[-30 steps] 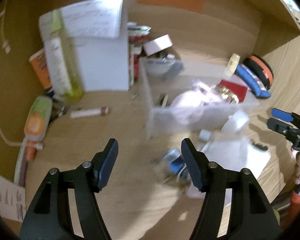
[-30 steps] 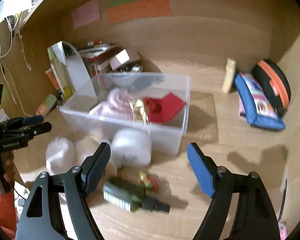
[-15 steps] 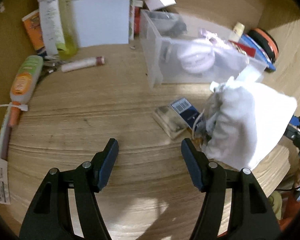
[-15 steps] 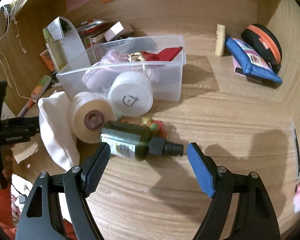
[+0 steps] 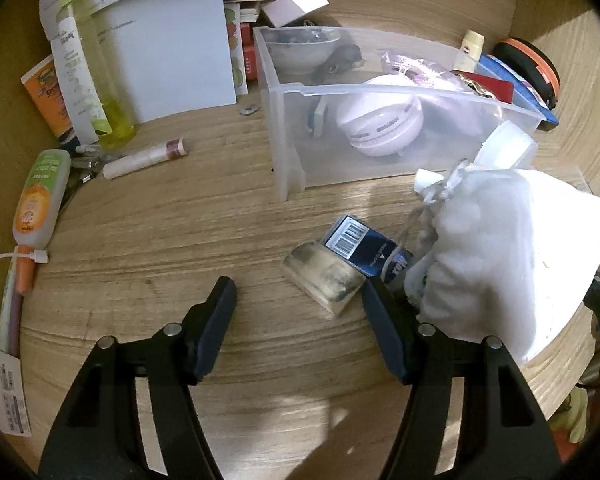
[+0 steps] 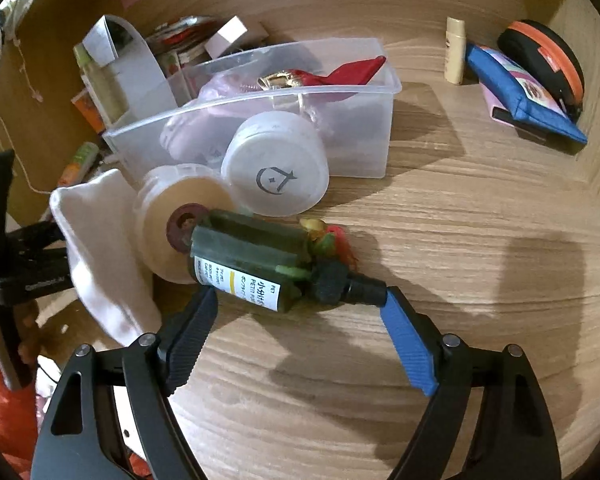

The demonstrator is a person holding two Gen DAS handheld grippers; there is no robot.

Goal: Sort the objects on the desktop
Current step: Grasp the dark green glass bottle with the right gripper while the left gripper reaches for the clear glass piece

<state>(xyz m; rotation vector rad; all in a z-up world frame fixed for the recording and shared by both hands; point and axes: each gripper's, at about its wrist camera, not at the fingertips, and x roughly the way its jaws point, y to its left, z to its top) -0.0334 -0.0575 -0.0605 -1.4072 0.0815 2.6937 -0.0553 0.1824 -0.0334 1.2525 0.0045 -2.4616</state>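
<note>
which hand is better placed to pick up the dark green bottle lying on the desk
Right. The right tool is open with the dark green bottle lying just ahead between its fingertips. The left tool is open near a small tan block and the white pouch, not the bottle.

Your left gripper (image 5: 298,300) sits low in frame, jaws spread wide; your right gripper (image 6: 300,308) likewise gapes, holding nothing.

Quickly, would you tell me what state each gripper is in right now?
Left gripper: open, holding nothing.
Right gripper: open, holding nothing; the green bottle lies just ahead of its fingertips.
</note>
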